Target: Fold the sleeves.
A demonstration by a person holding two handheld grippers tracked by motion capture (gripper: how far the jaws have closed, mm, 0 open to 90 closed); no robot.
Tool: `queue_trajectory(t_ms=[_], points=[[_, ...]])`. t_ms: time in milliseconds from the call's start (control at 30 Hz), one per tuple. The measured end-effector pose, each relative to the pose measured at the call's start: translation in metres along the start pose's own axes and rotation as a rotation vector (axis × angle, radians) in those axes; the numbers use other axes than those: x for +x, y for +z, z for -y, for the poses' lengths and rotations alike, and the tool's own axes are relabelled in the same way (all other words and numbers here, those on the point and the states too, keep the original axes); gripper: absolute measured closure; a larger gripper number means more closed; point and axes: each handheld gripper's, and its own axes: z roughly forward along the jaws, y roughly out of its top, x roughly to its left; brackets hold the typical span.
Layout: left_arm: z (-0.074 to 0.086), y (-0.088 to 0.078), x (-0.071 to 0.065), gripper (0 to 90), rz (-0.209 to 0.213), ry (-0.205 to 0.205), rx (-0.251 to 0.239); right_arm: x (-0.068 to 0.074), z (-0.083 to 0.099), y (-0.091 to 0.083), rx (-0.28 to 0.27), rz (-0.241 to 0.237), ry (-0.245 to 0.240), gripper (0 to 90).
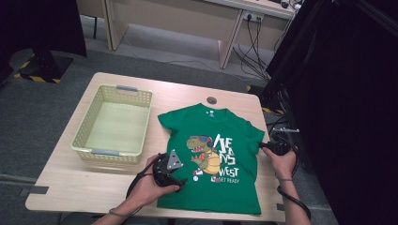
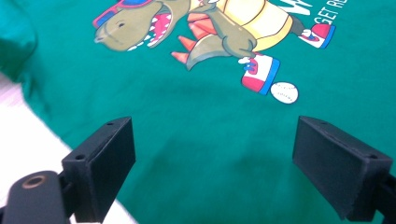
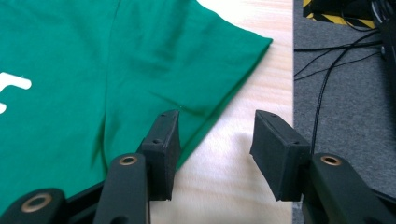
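A green T-shirt (image 1: 211, 154) with a dinosaur print lies flat, face up, on the wooden table (image 1: 70, 183). My left gripper (image 1: 182, 180) sits at the shirt's lower left side, held in a hand. In the left gripper view the left gripper (image 2: 215, 158) stands wide open just above the green fabric (image 2: 201, 126), below the dinosaur's shoes. My right gripper (image 1: 265, 146) is at the shirt's right sleeve. In the right gripper view the right gripper (image 3: 215, 140) has its jaws partly apart; one jaw is over the sleeve's hem (image 3: 205, 116), the other over bare table (image 3: 261, 60). Nothing is pinched.
A pale yellow-green plastic basket (image 1: 82, 136) stands on the left half of the table, nothing in it. The table's right edge lies just beyond the right gripper, with grey floor and black cables (image 3: 327, 70) past it. A desk stands behind the table.
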Motion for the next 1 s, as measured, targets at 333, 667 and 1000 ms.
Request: queue_trajectory(t_ms=[333,667,1000], points=[[0.015,-0.014,-0.008,12.4,-0.006,-0.009,-0.038,0.002,-0.009,0.011,0.001,0.007,-0.013,56.7],[0.027,-0.023,-0.011,12.5,-0.012,-0.030,-0.064,0.004,-0.010,0.017,0.010,-0.006,-0.028,68.5],[0.034,-0.022,-0.010,12.4,-0.014,-0.049,-0.074,-0.001,-0.007,0.018,-0.017,-0.091,0.048,84.8]])
